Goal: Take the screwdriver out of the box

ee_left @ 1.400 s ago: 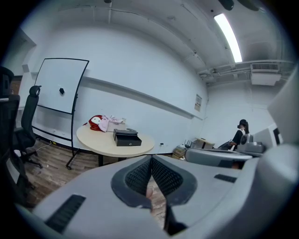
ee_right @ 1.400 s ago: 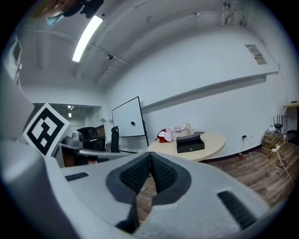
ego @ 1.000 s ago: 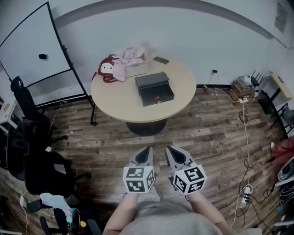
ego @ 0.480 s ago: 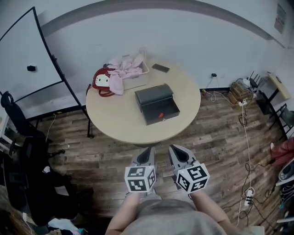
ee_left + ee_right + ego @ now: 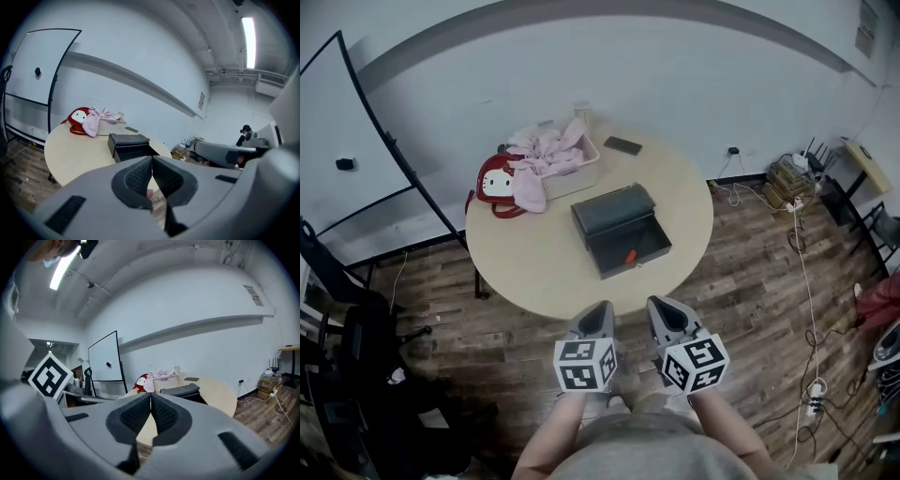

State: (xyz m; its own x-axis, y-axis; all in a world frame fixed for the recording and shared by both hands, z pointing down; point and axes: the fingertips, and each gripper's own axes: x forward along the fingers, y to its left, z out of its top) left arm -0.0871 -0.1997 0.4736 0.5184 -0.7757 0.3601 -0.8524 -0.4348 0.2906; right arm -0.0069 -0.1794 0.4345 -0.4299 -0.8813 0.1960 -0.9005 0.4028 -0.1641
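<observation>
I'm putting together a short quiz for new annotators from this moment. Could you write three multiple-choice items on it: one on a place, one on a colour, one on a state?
1. Where does the box stand?
A. on the floor
B. near the middle of the round table
C. on a chair

2. What colour is the cloth lying over the basket?
A. pink
B. green
C. black

3. How do the jaws of the left gripper and the right gripper stand?
A. both wide apart
B. both closed, with nothing between them
C. each closed on a tool

Answers:
1 B, as the head view shows the box on the tabletop.
2 A, as pink folds spill over the basket's rim.
3 B, as each gripper view shows its pads meeting with nothing between them.
</observation>
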